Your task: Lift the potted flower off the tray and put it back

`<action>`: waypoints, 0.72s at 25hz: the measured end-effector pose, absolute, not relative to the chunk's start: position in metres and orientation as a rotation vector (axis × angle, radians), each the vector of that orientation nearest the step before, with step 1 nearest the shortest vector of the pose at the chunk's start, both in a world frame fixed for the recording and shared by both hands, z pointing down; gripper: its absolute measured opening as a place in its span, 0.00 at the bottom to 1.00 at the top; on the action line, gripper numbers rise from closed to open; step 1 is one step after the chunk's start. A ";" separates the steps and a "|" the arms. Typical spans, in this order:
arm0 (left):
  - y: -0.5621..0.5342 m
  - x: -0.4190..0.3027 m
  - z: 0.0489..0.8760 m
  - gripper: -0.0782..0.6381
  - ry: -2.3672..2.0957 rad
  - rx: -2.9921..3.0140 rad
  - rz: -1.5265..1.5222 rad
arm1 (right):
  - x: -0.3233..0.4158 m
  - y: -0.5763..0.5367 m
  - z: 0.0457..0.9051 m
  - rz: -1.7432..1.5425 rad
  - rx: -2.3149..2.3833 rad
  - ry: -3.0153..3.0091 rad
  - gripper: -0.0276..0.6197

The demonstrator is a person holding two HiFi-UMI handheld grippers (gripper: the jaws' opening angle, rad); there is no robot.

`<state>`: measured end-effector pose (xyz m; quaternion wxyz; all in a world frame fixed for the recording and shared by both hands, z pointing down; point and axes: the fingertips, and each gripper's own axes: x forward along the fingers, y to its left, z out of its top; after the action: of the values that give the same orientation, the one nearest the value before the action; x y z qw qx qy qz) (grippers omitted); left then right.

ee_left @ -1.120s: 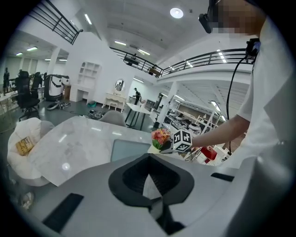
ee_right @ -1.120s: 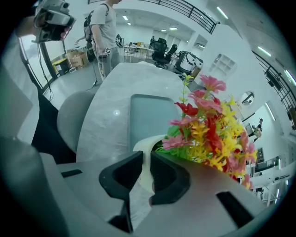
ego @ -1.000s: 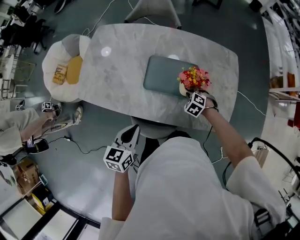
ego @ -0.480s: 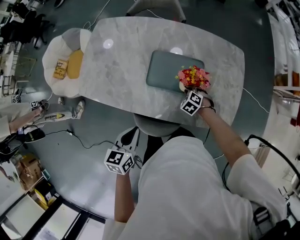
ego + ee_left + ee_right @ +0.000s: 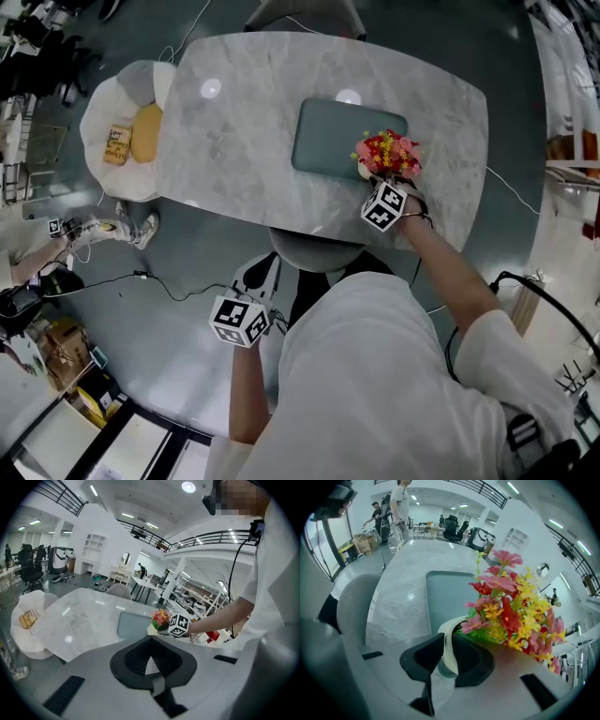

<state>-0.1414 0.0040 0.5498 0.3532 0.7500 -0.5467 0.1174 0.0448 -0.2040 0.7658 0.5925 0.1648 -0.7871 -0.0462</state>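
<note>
The potted flower (image 5: 386,155), red, pink and yellow blooms in a white pot (image 5: 449,637), is at the near right corner of the teal tray (image 5: 333,141) on the marble table (image 5: 234,122). My right gripper (image 5: 449,651) is shut on the pot's rim, one jaw inside and one outside. Whether the pot touches the tray I cannot tell. My left gripper (image 5: 262,267) hangs below the table's near edge, over the floor, jaws together and holding nothing. In the left gripper view the flower (image 5: 161,617) and the tray (image 5: 131,624) lie far ahead.
A white armchair (image 5: 122,141) with a yellow cushion stands off the table's left end. A grey chair seat (image 5: 314,251) sits under the near edge, another chair (image 5: 305,14) at the far side. Cables run over the floor, and a person's legs (image 5: 103,230) show at far left.
My right gripper keeps its hold on the pot at the tray's corner, barely shifted. The left gripper stays low. The person at the left has moved further left.
</note>
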 end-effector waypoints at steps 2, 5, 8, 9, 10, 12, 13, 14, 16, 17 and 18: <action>0.004 -0.143 0.550 0.12 -1.399 1.957 0.308 | 0.045 -0.203 0.764 -0.104 0.401 -1.837 0.16; 0.001 -0.145 0.547 0.12 -1.380 1.984 0.315 | 0.047 -0.201 0.758 -0.090 0.418 -1.841 0.20; -0.002 -0.148 0.545 0.12 -1.360 2.015 0.320 | 0.049 -0.199 0.749 -0.072 0.453 -1.849 0.20; -0.002 -0.149 0.544 0.12 -1.350 2.028 0.323 | 0.052 -0.197 0.744 -0.063 0.471 -1.853 0.19; -0.003 -0.149 0.544 0.12 -1.340 2.042 0.326 | 0.055 -0.195 0.738 -0.054 0.493 -1.858 0.19; -0.005 -0.148 0.542 0.12 -1.318 2.076 0.332 | 0.065 -0.193 0.722 -0.037 0.547 -1.870 0.19; -0.006 -0.148 0.540 0.12 -1.307 2.094 0.336 | 0.071 -0.192 0.713 -0.028 0.579 -1.877 0.19; -0.008 -0.147 0.539 0.12 -1.298 2.112 0.339 | 0.077 -0.191 0.704 -0.019 0.615 -1.885 0.19; -0.013 -0.147 0.537 0.12 -1.282 2.147 0.344 | 0.093 -0.191 0.685 -0.003 0.690 -1.896 0.17; -0.016 -0.147 0.535 0.12 -1.275 2.164 0.346 | 0.101 -0.191 0.676 0.003 0.727 -1.900 0.16; -0.019 -0.147 0.533 0.12 -1.269 2.178 0.347 | 0.109 -0.191 0.667 0.011 0.765 -1.903 0.14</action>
<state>-0.1469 -0.0189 0.5334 0.2942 0.8181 -0.4767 0.1303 0.1095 -0.1911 0.6671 0.5188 0.3188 -0.7932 0.0044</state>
